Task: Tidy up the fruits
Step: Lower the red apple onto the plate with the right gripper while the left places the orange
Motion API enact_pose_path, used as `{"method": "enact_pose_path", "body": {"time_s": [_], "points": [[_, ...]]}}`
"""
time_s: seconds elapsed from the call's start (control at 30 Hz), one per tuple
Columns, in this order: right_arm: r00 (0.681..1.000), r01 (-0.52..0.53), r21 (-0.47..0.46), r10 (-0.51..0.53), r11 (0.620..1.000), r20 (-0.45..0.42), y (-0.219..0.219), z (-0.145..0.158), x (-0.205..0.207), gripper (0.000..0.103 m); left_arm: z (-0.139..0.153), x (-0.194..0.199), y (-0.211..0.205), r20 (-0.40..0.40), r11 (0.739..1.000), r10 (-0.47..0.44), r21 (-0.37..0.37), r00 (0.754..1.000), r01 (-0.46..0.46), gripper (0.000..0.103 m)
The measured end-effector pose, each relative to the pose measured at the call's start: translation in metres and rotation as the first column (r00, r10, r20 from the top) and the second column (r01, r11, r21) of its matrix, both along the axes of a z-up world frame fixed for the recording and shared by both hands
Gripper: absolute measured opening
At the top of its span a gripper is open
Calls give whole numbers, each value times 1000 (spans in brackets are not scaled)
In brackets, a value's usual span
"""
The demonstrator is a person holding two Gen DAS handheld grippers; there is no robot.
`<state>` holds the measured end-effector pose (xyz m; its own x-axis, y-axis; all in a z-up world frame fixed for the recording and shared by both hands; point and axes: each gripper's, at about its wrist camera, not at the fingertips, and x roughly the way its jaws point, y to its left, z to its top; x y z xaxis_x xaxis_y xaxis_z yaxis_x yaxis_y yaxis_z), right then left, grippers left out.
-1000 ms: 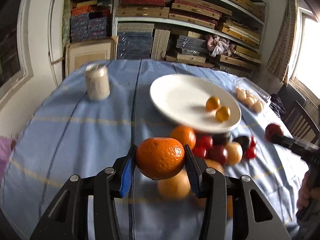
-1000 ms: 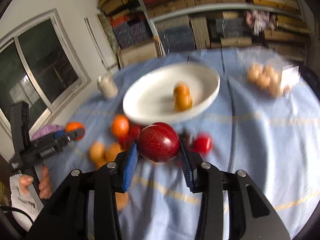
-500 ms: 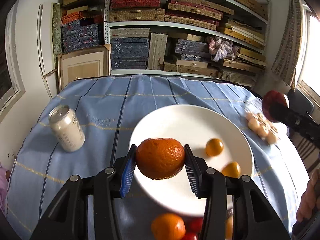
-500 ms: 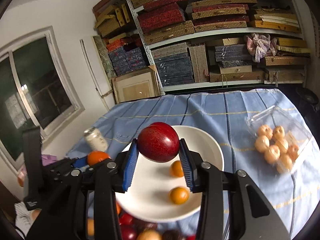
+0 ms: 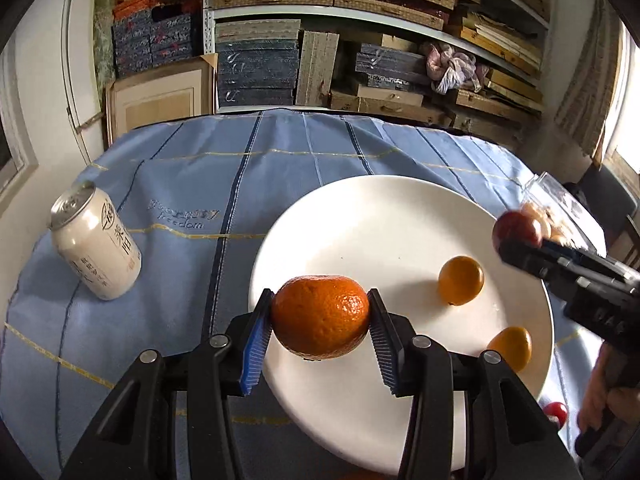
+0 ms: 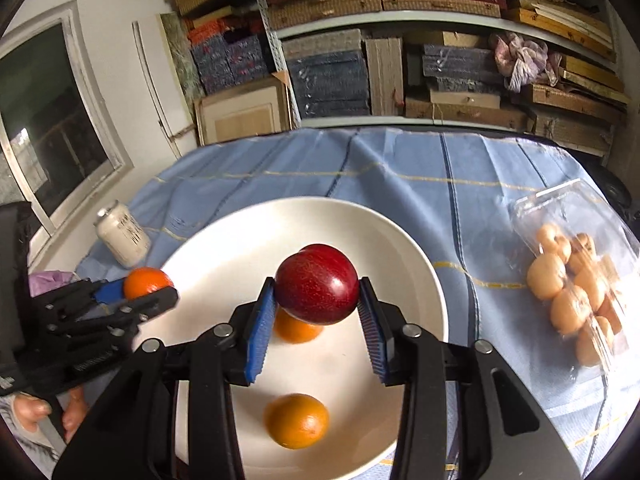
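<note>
Home storeroom: clothed table (image 5: 280, 152), box-stacked shelves (image 5: 380, 12).

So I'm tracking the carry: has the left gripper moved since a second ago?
Yes. The left gripper, holding the mandarin, has advanced from the loose fruit pile to over the white plate.

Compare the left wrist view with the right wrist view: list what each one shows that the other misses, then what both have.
Only the left wrist view: a small red fruit on the cloth beyond the plate's near right edge, and printed lettering on the tablecloth.

Only the right wrist view: the window on the left wall, and the bag of tan fruits shown clearly.

Both: the white plate with two small orange fruits, the pale can, the left gripper clamped on a mandarin, and the right gripper clamped on a red plum.
</note>
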<state>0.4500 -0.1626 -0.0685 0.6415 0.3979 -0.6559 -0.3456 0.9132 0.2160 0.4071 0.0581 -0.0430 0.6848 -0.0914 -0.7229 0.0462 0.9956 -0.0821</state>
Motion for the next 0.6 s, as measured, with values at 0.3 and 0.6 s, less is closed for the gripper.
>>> {"method": "enact_pose_path", "body": {"time_s": [0.3,0.6], "points": [[998,17,-42,-20,999,-53,0,-20,4,40,-18,10,0,-106,998,-50,-42,993,46,47],[998,26,-44,-29,999,-58,-3,-21,3,47,-18,9,-4,-106,998,-55,-31,993,52,50]]}}
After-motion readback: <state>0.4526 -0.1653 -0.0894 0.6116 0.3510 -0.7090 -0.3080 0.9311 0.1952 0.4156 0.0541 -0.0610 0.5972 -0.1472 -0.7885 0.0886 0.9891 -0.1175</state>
